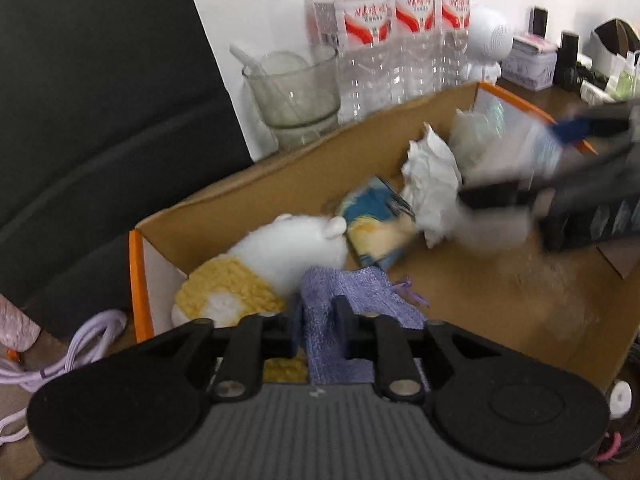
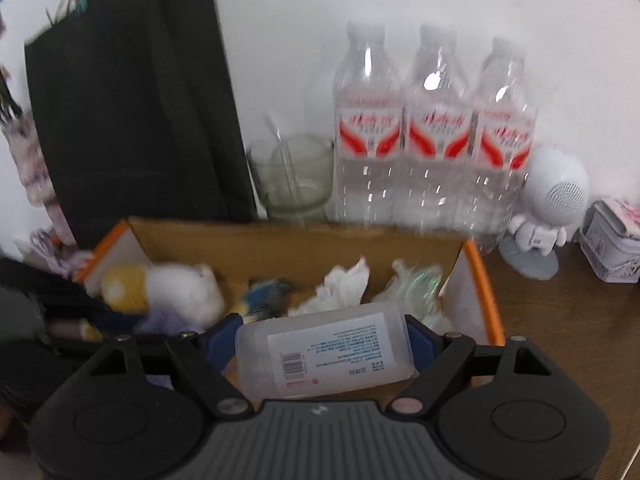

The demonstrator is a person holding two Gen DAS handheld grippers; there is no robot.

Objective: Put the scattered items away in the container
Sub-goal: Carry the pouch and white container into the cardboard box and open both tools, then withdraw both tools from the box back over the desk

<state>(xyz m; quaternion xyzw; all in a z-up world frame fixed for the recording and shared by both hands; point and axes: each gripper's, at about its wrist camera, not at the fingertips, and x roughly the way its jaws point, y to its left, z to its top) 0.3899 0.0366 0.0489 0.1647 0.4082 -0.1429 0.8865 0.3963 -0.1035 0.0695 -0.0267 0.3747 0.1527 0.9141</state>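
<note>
- Cardboard box (image 2: pixel 304 240), orange-edged, stands on the table (image 2: pixel 560 320) in front of three water bottles (image 2: pixel 432 140) and a glass cup (image 2: pixel 294 176). It already holds a white-and-yellow plush toy (image 1: pixel 280 256), a blue-and-yellow packet (image 1: pixel 376 224), crumpled tissue (image 1: pixel 432 184) and a clear wrapper (image 2: pixel 416 280).
- Plastic bottle (image 2: pixel 324 356), translucent with a printed label, lies crosswise between the right gripper (image 2: pixel 324 344) fingers, clamped at both ends, above the box's near side. Judged: about to go in.
- Purple knitted cloth (image 1: pixel 344 312) is pinched between the narrowly set fingers of the left gripper (image 1: pixel 320 320), over the box's left end.
- Progress, judged: mostly done; these two items left to release. A lilac cable (image 1: pixel 80 344) lies outside the box, possibly still to collect.
- Views: only the left wrist shows the cable; only the right shows the bottle's label clearly.
</note>
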